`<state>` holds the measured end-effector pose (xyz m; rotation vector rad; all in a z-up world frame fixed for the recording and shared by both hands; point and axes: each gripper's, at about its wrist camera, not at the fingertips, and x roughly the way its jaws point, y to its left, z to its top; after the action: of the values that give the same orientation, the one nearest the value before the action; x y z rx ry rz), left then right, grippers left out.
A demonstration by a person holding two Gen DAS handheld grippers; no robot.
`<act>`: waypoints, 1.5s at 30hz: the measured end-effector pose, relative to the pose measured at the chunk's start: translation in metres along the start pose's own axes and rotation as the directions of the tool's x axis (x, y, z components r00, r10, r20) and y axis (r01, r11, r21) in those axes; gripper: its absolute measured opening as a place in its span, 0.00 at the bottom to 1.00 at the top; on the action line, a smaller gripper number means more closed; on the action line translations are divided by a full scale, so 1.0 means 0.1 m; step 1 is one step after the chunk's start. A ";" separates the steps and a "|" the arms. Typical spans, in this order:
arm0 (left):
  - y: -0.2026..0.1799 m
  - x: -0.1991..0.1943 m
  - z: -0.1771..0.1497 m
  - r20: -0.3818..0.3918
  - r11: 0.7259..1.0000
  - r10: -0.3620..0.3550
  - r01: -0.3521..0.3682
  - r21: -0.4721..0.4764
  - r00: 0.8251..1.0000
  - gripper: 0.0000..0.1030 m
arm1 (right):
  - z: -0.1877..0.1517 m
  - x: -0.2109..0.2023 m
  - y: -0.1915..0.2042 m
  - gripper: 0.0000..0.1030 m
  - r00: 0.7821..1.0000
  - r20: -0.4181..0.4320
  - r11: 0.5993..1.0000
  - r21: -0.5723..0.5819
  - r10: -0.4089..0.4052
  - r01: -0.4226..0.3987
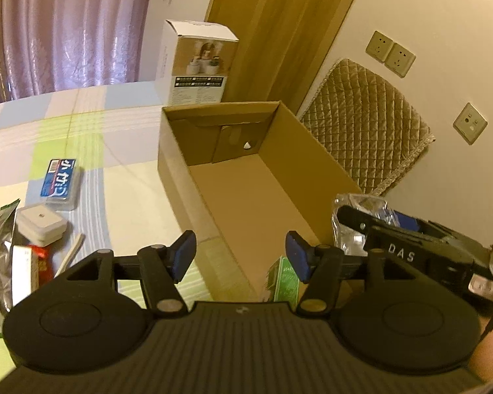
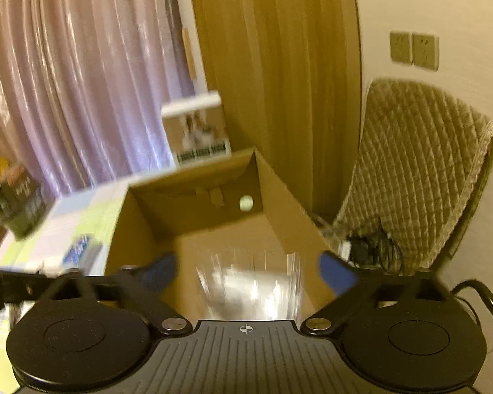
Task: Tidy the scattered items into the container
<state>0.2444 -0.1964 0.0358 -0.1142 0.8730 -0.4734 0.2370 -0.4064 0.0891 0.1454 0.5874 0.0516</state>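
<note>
Release over the cardboard box (image 1: 266,177)

Right gripper (image 2: 246,272) fingers spread wide, clear packet (image 2: 249,289) dropping free between them; left gripper (image 1: 240,256) half open, empty, green packet (image 1: 284,279) below. Next: fetch scattered items at left.

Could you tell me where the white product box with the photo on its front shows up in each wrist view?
Left wrist view: the white product box stands upper centre, behind the cardboard box, beside the wooden panel.
Right wrist view: it is blurred, centre-left, behind the cardboard box's far wall.
Shared landmark: the pair of wall sockets.
</note>
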 end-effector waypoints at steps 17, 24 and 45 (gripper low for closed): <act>0.43 -0.43 -0.39 0.009 0.996 0.083 -0.083 -0.034 0.996 0.69 | -0.05 -0.43 0.12 0.98 1.000 0.010 0.999 0.045 0.025 -0.026; 0.67 -0.77 -0.67 0.010 0.988 0.149 -0.149 -0.049 0.989 0.77 | -0.12 -0.73 0.40 0.98 0.997 0.028 0.997 0.033 0.065 -0.066; 1.28 -1.68 -1.55 -0.020 0.947 0.295 -0.295 -0.128 0.955 0.84 | -0.69 -1.29 1.42 0.98 0.974 -0.092 0.976 -0.048 0.206 -0.211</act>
<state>0.0799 0.0068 0.0185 -0.1005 0.9042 -0.1354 0.0909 -0.2696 0.1248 0.1487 0.6548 0.2802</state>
